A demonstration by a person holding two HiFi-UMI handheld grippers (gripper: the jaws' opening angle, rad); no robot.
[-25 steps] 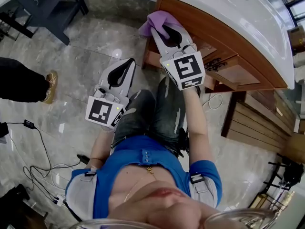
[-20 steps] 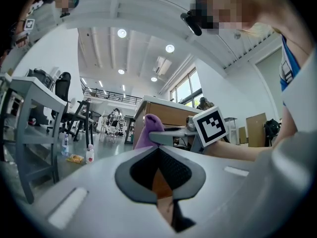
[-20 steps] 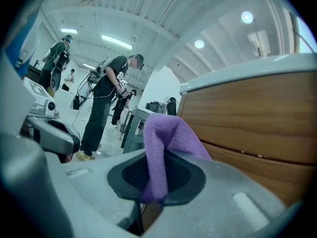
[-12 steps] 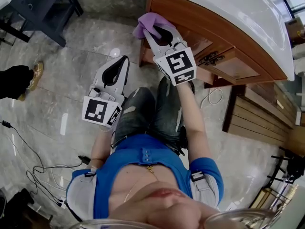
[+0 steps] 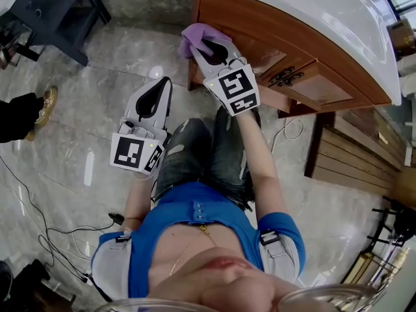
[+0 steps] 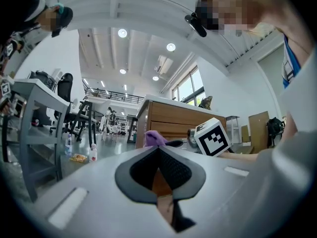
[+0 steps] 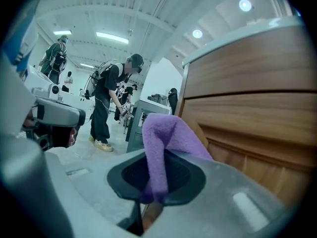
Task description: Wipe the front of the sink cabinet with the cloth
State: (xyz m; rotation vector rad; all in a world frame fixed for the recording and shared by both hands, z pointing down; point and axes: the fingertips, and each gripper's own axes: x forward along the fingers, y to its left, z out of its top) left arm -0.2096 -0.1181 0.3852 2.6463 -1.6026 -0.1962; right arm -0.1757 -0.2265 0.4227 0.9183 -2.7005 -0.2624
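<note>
Where wooden sink cabinet [image 5: 273, 28] front nears its left corner, purple cloth [image 5: 194, 36] lies against panel, bunched just past tips of your right gripper [image 5: 209, 44]. Grey tile floor [image 5: 123, 51] below. Right jaws pinch fold of cloth. Your left gripper [image 5: 164, 84] hangs well apart from cabinet, jaws pressed together, empty.

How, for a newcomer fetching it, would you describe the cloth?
Find the wooden sink cabinet under the white countertop. At its left end in the head view, the right gripper clamps the cloth. It is the only purple thing against brown wood.
</note>
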